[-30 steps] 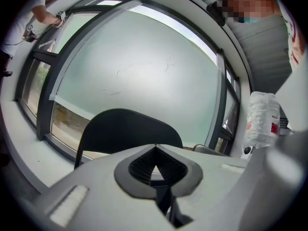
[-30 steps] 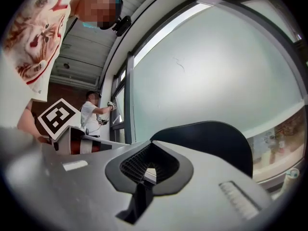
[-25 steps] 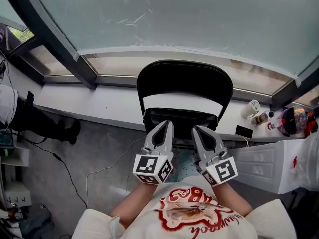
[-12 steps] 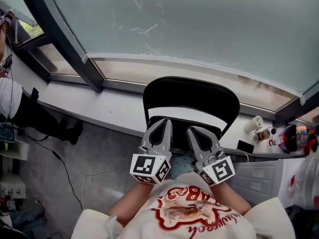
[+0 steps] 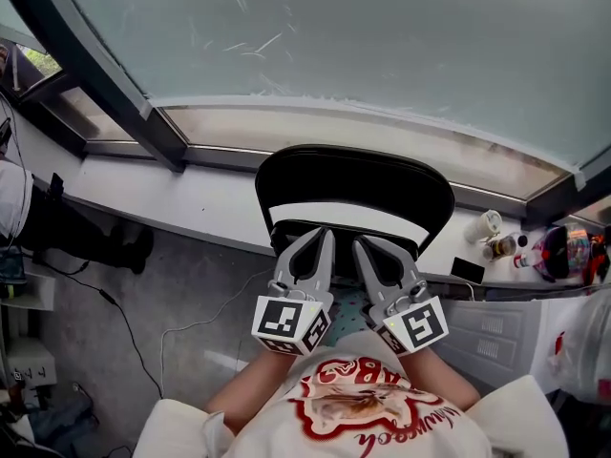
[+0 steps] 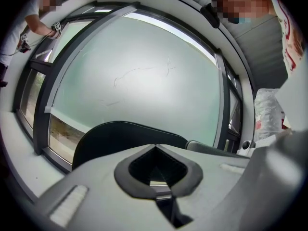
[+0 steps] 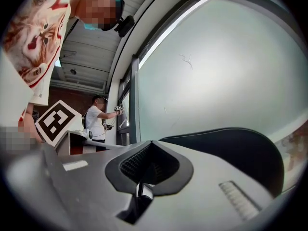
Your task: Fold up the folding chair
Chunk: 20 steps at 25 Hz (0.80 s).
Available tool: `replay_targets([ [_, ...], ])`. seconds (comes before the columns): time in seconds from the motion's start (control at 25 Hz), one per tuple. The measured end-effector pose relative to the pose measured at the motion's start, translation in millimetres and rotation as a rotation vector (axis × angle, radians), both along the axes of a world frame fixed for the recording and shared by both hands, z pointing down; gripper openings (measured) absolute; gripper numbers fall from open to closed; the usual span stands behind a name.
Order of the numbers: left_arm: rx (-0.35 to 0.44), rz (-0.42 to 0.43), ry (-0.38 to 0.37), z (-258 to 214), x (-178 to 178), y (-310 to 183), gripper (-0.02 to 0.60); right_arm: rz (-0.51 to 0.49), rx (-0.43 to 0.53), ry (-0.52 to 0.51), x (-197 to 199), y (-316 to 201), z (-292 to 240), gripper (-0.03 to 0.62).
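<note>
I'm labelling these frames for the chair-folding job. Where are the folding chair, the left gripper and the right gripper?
folding chair (image 5: pixel 353 174): head view, middle of the black backrest.
left gripper (image 5: pixel 322 238): head view, between its fingertips.
right gripper (image 5: pixel 361 246): head view, between its fingertips.

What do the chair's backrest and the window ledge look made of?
Chair backrest: black, smooth, faint sheen, curved rim; likely painted metal or hard plastic, unclear which. Window ledge: flat, matte white, a few dark specks; perhaps painted stone or board.
</note>
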State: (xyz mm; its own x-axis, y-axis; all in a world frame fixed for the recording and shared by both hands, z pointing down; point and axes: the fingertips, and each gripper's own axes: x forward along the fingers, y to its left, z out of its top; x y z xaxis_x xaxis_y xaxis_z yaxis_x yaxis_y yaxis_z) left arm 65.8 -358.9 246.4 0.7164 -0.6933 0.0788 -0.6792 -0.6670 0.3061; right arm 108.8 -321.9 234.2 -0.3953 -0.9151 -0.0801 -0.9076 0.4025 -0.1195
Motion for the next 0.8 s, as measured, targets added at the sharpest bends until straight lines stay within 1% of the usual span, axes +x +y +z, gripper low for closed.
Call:
replay_targets([
  [0.16, 0.014, 0.023, -0.011, -2.8, 3.8, 5.3, 0.003, 0.017, 0.024, 0.006, 2.6, 1.5, -9.5, 0.023],
  [0.32, 0.037, 0.029, -0.018, -8.6, -4.0, 13.5, 0.003, 0.031, 0.036, -0.001, -0.5, 7.8, -14.3, 0.023],
  [0.64, 0.024, 0.035, 0.019, -8.6, -25.2, 48.5, 0.003, 0.046, 0.032, 0.009, -17.8, 50.1, -15.8, 0.023],
  [0.8, 0.016, 0.046, 0.030, -8.2, -31.2, 58.3, 0.003, 0.061, 0.025, 0.023, -20.9, 64.9, -14.7, 0.023],
])
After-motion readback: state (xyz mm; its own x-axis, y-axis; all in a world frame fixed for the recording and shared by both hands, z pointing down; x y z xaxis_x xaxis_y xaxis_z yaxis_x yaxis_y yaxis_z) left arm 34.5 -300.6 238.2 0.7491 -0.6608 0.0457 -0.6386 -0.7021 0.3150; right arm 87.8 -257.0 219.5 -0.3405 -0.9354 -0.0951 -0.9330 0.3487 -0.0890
